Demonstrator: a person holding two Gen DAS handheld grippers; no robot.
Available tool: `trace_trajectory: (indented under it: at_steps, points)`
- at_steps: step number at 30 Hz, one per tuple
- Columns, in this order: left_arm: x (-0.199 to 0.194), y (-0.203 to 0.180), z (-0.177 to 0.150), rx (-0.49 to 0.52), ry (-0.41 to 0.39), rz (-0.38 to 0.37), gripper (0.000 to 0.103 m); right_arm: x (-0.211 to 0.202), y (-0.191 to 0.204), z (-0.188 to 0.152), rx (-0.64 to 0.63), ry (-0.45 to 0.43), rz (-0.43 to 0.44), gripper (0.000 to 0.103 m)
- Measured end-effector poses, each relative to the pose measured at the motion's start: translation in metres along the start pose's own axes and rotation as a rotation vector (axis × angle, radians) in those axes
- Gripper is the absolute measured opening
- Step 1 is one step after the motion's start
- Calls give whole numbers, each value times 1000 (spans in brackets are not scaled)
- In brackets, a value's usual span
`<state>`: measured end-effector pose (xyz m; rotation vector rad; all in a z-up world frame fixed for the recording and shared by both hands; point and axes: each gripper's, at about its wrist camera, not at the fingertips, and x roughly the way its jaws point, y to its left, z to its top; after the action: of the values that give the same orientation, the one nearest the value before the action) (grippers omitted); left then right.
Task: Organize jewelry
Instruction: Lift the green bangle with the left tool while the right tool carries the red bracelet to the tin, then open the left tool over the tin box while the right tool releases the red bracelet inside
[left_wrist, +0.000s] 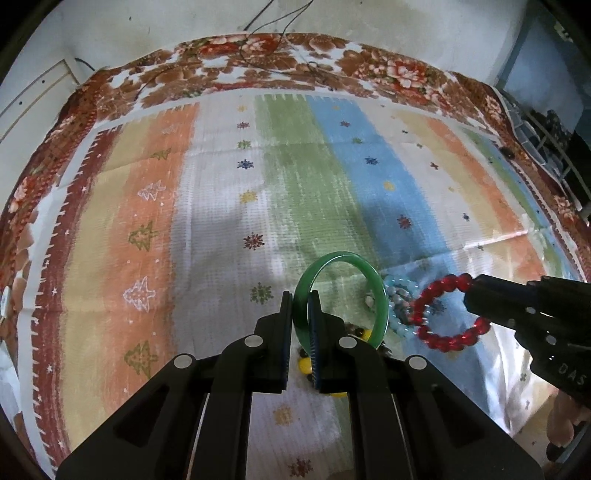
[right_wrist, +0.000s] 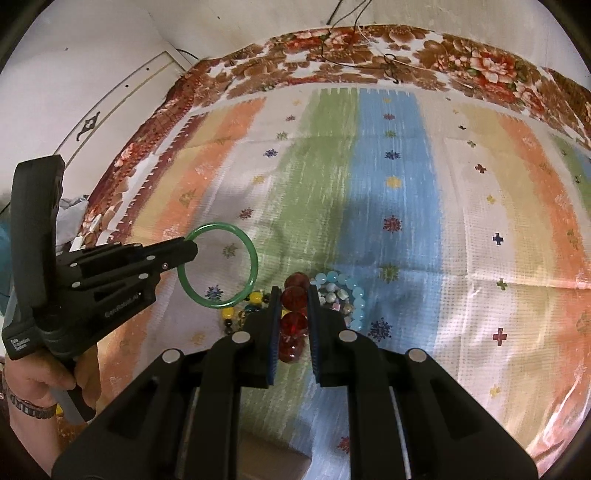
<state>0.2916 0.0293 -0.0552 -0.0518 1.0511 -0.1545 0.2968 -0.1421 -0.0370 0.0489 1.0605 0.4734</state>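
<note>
My left gripper is shut on a green bangle and holds it upright above the cloth; it also shows in the right wrist view with the bangle. My right gripper is shut on a red bead bracelet; it shows in the left wrist view with the bracelet hanging from it. A light blue bead bracelet and a yellow and black bead bracelet lie on the cloth below both grippers.
A striped cloth with small star and tree patterns covers a floral blanket. Thin black cables lie at the far edge. A white wall and door stand at the left. Shelving stands at the far right.
</note>
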Motion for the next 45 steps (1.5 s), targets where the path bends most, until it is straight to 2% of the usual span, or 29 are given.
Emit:
trace_trajectory:
  at_steps: [6,11,22,27,36,45]
  points:
    - [-20,-10,-13,14,-33,7,8,-18,7,-13,-15,-15,11,15]
    - [-40,-16,-25,12,-59,-23,8,-40,14,-27,-27,-43,2,15]
    - [-90,-21,-72,19,-135,-68,8,-85,50,-70,-95,-100,62,15]
    - [-109,-24,-103,33,-159,-76,8,-102,63,-88,-129,-124,68,15]
    - [-118,-35,-152,73,-134,-76,8,-108,64,-133,-128,-94,88,15]
    - [-111,-42,-156,95,-113,-74,9,-99,65,-146,-147,-50,86,15]
